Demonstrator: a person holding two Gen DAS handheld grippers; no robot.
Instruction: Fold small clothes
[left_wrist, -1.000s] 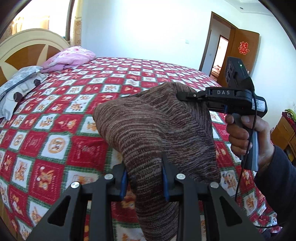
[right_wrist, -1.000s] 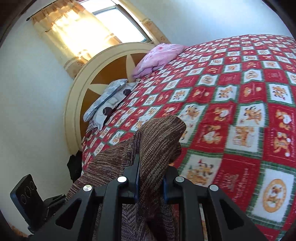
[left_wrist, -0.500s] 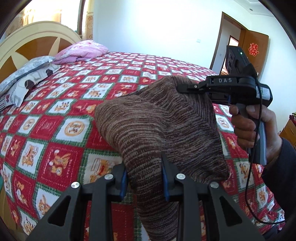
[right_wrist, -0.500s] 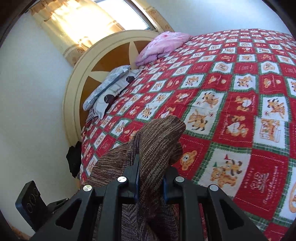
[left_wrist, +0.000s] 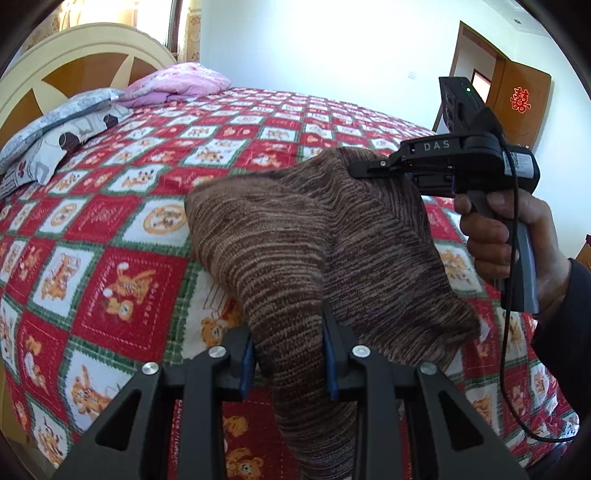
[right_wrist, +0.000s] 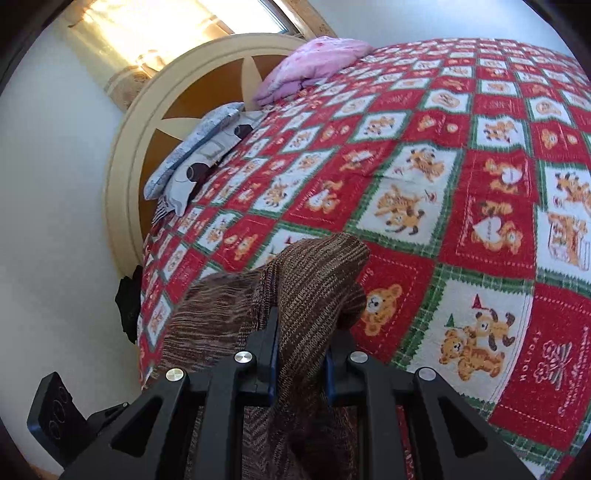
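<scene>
A brown striped knit garment (left_wrist: 295, 236) hangs in the air above the bed, held at two places. My left gripper (left_wrist: 288, 354) is shut on its near edge, with cloth bunched between the blue pads. My right gripper (left_wrist: 364, 171) shows at the right of the left wrist view, pinching the garment's far top edge. In the right wrist view the right gripper (right_wrist: 300, 356) is shut on a fold of the garment (right_wrist: 317, 280), which drapes down to the left. Part of the left gripper's body (right_wrist: 55, 417) shows at lower left.
The bed carries a red, white and green bear-patterned quilt (left_wrist: 110, 229), also in the right wrist view (right_wrist: 461, 184). A pink pillow (left_wrist: 177, 83) and grey pillow (left_wrist: 55, 122) lie at the curved headboard (right_wrist: 122, 177). A wooden door (left_wrist: 517, 107) stands at the right.
Both grippers have carried the garment lower and closer over the quilt, toward the headboard side. The grip on the cloth has not changed.
</scene>
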